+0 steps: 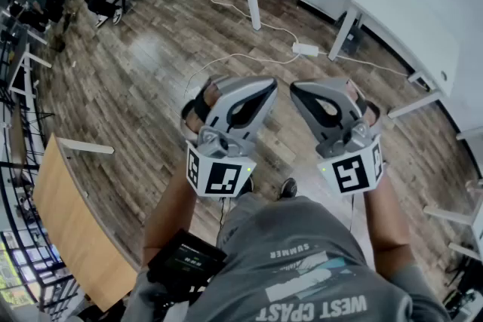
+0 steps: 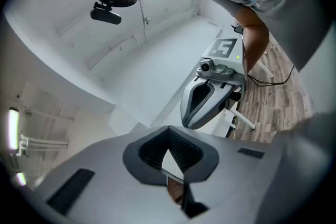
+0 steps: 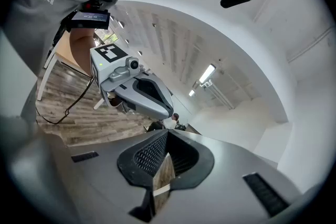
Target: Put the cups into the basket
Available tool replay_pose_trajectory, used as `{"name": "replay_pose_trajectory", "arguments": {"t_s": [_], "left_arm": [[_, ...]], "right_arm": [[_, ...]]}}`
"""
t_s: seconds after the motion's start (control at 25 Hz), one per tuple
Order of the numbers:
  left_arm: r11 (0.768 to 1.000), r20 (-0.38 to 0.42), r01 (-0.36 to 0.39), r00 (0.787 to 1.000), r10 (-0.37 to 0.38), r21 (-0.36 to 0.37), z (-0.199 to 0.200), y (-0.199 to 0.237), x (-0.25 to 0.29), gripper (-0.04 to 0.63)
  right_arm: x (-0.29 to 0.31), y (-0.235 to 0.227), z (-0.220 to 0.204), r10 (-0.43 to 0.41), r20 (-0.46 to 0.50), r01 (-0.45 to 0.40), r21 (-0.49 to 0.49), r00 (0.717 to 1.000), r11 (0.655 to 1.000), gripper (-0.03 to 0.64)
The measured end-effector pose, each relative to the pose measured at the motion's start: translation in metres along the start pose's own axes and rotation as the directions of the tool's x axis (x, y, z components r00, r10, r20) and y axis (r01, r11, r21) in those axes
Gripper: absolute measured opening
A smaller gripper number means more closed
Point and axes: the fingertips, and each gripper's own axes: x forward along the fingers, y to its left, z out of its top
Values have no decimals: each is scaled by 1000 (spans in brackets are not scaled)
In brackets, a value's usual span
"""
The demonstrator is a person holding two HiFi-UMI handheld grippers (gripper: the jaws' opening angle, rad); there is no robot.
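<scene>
- Left gripper (image 1: 266, 87) and right gripper (image 1: 296, 89): jaws pressed together, both empty.
- No cups or basket in view, only floor (image 1: 151, 64).
- I can't judge cup weight or grip point yet.

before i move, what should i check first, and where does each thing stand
1. Cups in sight: not ok, none in any view.
2. Basket in sight: not ok, none in any view.
3. Left hand-held gripper empty: ok, jaws together on nothing.
4. Right hand-held gripper empty: ok, jaws together on nothing.
5. Jaws open for a grasp: not ok, both shut.
6. Path clear: not ok, a power strip lies on the wood floor ahead.
</scene>
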Motion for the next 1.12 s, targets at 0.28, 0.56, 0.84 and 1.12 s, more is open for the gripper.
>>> {"name": "replay_pose_trajectory", "arguments": {"t_s": [0.28,0.56,0.84,1.12], "left_arm": [[1000,-6,-6,1000,6,-7,2,-2,11,0],[1000,-12,-7,1000,7,-11,1,-4,12,0],[1000,-23,-9,1000,8,-17,1,-11,21,0],[999,-38,-24,999,23,-26,3,-11,22,0]], "right_arm": [[-8,-7,-8,5,-1,-5,21,1000,1000,12],[-10,-8,-11,12,2,-12,50,1000,999,12],[-18,-6,-20,40,17,-41,100,999,994,14],[-22,-12,-19,30,25,-32,96,999,995,14]]}}
